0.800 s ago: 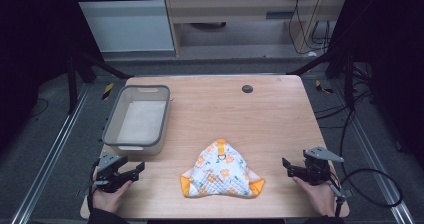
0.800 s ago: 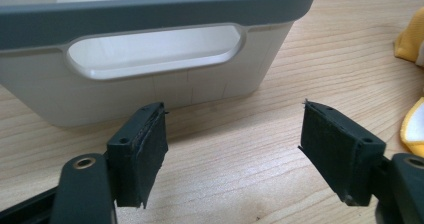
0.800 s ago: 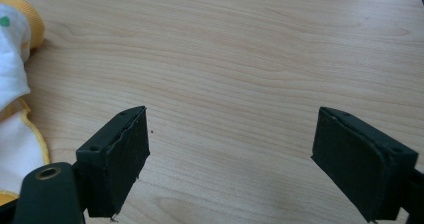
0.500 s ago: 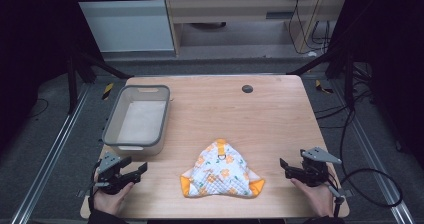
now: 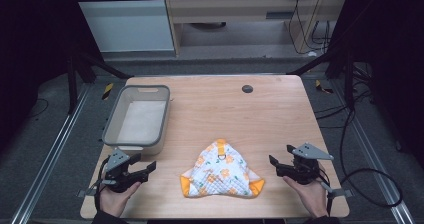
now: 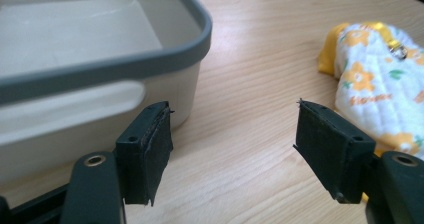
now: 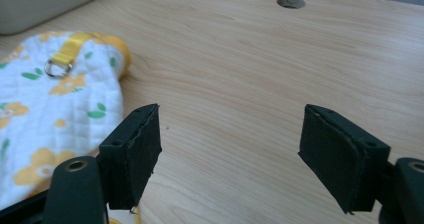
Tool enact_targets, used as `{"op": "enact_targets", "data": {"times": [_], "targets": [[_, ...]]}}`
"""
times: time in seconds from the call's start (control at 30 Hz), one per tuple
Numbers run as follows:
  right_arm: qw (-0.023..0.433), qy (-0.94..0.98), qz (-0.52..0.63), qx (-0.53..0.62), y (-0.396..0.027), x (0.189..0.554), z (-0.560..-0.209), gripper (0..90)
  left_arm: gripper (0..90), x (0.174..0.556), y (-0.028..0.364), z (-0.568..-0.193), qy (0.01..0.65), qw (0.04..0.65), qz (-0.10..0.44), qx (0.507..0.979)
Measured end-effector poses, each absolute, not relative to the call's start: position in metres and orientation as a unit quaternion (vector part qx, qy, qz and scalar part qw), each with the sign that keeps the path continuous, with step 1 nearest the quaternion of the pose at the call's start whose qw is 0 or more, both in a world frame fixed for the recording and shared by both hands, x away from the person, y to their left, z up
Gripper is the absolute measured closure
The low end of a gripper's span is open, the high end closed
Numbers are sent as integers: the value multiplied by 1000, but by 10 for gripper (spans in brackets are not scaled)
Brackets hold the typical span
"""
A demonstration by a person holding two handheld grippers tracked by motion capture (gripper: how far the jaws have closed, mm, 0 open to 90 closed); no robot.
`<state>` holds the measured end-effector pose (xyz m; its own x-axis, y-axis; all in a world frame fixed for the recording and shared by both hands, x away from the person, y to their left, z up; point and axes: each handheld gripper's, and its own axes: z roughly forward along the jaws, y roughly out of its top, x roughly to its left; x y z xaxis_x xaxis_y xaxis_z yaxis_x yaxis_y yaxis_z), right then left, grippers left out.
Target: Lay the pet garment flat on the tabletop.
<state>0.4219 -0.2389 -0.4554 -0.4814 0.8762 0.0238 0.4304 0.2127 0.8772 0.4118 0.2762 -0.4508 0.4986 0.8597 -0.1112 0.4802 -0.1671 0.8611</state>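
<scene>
White quilted cloth printed with orange flowers, the bib (image 5: 220, 171), is spread flat on the wooden surface (image 5: 260, 114), near its front edge, with a yellow strap and metal ring at its far tip. The left gripper (image 5: 142, 168) is held to the left of the bib, apart from it, its jaws spread wide and empty. The right gripper (image 5: 280, 160) is held to the right of the bib, jaws likewise parted around nothing. A grey-rimmed bin (image 5: 136, 115) is seen beyond the bib's left side.
</scene>
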Motion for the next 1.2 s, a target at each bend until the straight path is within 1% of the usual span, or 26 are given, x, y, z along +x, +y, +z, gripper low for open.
{"op": "enact_targets", "data": {"times": [0.4, 0.5, 0.67, 0.77, 0.8, 0.97, 1.03, 1.1, 1.2], "targets": [[253, 724, 472, 435, -228, 439, -419, 250, 306, 428, 257, -414, 435, 494, 214, 722], [255, 725, 475, 429, -221, 446, -409, 251, 306, 434, 246, -404, 428, 502, 213, 720], [249, 726, 481, 422, -211, 454, -403, 256, 308, 442, 231, -398, 419, 500, 217, 726], [244, 730, 481, 419, -204, 458, -405, 261, 309, 450, 214, -398, 409, 492, 218, 737], [244, 730, 481, 419, -204, 458, -405, 261, 308, 450, 214, -398, 409, 492, 218, 737], [233, 742, 476, 410, -194, 463, -416, 273, 309, 460, 196, -409, 408, 485, 201, 747], [225, 750, 472, 404, -190, 463, -424, 292, 312, 463, 186, -418, 405, 476, 192, 756], [222, 756, 466, 403, -188, 464, -426, 296, 312, 464, 184, -420, 403, 470, 191, 762], [215, 763, 460, 399, -186, 464, -432, 326, 315, 465, 178, -429, 402, 463, 183, 768]]}}
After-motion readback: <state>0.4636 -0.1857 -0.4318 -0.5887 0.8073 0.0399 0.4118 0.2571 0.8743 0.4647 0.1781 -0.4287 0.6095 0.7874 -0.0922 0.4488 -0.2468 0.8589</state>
